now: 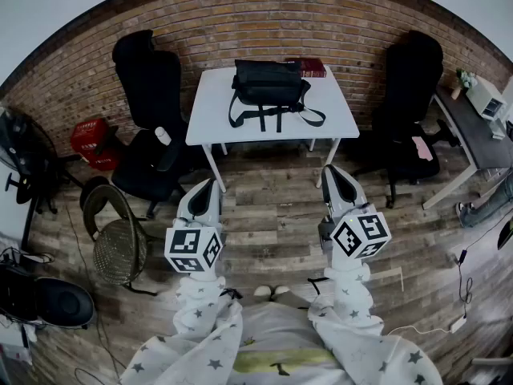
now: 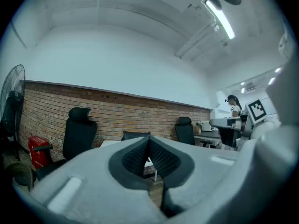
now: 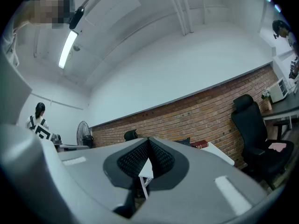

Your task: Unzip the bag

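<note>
Head view: we look steeply down from standing height, with the white table (image 1: 212, 115) and bag (image 1: 268, 83) well off at 12 o'clock against the brick wall (image 1: 200, 22). The left and right gripper views sit lower, side by side, facing roughly level at that wall from well back. All three views share table, bag and wall.

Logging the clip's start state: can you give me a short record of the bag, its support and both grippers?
bag: black, on white table, straps spread forward
beside it: dark red book
left gripper: jaws shut, empty, short of the table
right gripper: jaws shut, empty, short of the table
</note>
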Motion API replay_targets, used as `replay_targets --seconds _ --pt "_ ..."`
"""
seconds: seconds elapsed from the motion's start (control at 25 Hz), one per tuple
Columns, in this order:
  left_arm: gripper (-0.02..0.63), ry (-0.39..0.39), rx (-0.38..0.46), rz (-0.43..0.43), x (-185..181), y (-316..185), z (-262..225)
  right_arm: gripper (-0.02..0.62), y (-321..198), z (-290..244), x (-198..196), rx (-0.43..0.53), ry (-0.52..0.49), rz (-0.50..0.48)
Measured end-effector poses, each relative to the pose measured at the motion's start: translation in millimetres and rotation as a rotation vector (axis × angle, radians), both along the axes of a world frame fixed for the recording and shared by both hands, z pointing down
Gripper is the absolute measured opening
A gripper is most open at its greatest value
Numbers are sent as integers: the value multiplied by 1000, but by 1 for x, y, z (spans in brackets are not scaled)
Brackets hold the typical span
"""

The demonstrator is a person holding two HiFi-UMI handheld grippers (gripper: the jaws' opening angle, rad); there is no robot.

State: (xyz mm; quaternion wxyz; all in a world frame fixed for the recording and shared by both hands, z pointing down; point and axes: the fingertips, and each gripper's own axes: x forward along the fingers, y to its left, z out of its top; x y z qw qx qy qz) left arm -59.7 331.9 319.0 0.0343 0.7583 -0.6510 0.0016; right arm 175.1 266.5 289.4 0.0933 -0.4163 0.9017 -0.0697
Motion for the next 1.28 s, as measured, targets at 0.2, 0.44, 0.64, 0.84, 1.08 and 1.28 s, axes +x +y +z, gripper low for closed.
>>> replay_targets --seconds 0.2,0.44,0.64,0.84,1.08,1.28 --pt "-2 0 -1 -5 -1 3 -2 -6 3 -3 -1 3 8 -6" --pt "-2 -6 -3 -5 7 1 -1 -6 1 -5 7 12 -48 -17" --pt "-2 -7 -5 -18 13 -4 1 -5 -5 -2 10 12 -45 -40" --pt "-2 -26 -6 -30 21 -9 2 -5 -9 7 20 6 -29 -57" --pt "-2 -26 -11 -50 27 -15 8 -3 -18 18 30 -9 -22 -60" --pt "-2 -23 -18 -53 28 -32 13 -3 -36 22 31 -13 -18 -63"
